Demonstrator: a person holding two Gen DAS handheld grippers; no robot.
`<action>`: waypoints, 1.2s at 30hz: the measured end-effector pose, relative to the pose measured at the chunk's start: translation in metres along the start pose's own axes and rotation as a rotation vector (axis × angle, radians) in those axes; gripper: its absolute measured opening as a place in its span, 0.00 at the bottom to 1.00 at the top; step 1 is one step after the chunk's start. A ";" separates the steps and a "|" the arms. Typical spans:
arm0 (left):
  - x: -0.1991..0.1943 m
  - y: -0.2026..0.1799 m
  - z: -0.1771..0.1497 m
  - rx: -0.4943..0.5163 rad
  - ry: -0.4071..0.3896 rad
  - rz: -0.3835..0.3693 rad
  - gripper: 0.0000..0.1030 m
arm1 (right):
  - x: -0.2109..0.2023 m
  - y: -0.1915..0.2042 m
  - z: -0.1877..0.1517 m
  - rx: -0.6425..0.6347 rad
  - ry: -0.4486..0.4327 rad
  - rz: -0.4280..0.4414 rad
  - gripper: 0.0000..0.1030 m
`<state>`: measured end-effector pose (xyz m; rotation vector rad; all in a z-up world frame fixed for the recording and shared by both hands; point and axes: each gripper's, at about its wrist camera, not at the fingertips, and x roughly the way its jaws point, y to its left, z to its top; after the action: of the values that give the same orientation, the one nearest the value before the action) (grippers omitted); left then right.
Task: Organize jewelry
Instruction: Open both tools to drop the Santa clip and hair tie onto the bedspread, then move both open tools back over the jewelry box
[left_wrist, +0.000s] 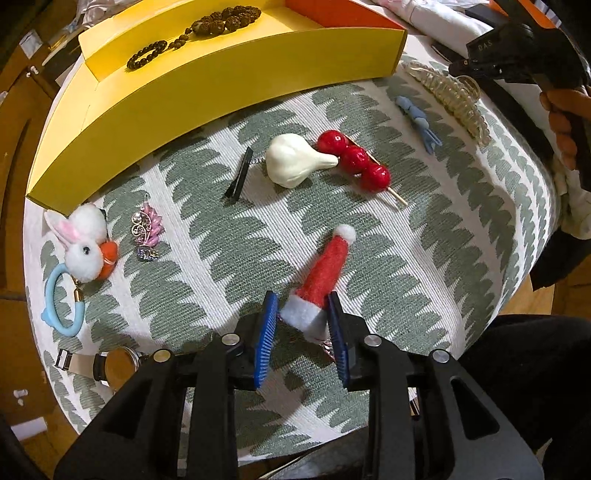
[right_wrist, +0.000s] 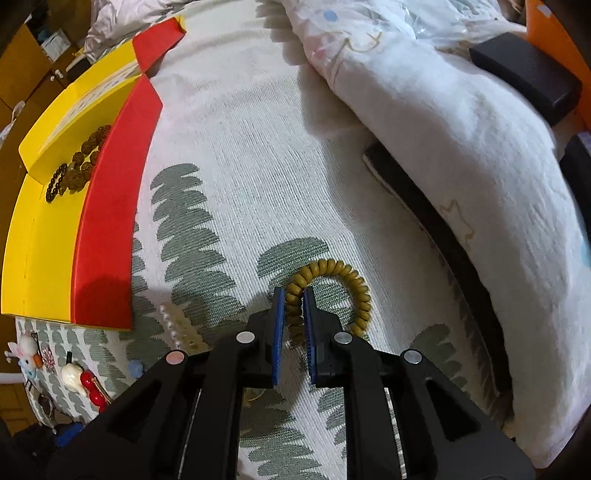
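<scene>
Left claw (left_wrist: 301, 321) clamped on Santa hat clip (left_wrist: 321, 280); right claw (right_wrist: 293, 314) seemingly gripping olive bead bracelet (right_wrist: 343, 291), yellow box (right_wrist: 44, 206) at nine o'clock.

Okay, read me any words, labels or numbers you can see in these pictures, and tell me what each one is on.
"DAS", as far as it can be made out: small raised letters on the black body of the right gripper, seen from the left wrist view.
Watch face: too dark and glary to read.
Yellow box, patterned cloth, bead bracelet: no writing visible.
</scene>
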<state>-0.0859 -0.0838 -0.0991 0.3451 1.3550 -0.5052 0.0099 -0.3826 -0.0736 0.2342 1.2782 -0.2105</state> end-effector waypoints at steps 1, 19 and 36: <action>0.000 0.001 0.000 0.000 0.000 -0.001 0.30 | -0.003 0.000 0.000 -0.001 -0.010 -0.002 0.14; -0.048 0.017 0.022 -0.078 -0.089 -0.093 0.59 | -0.058 0.012 -0.003 0.015 -0.123 0.092 0.18; -0.089 0.124 0.102 -0.351 -0.226 -0.098 0.71 | -0.075 0.154 0.018 -0.268 -0.262 0.230 0.19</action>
<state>0.0531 -0.0185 0.0012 -0.0649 1.2157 -0.3656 0.0495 -0.2387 0.0117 0.1172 0.9967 0.1249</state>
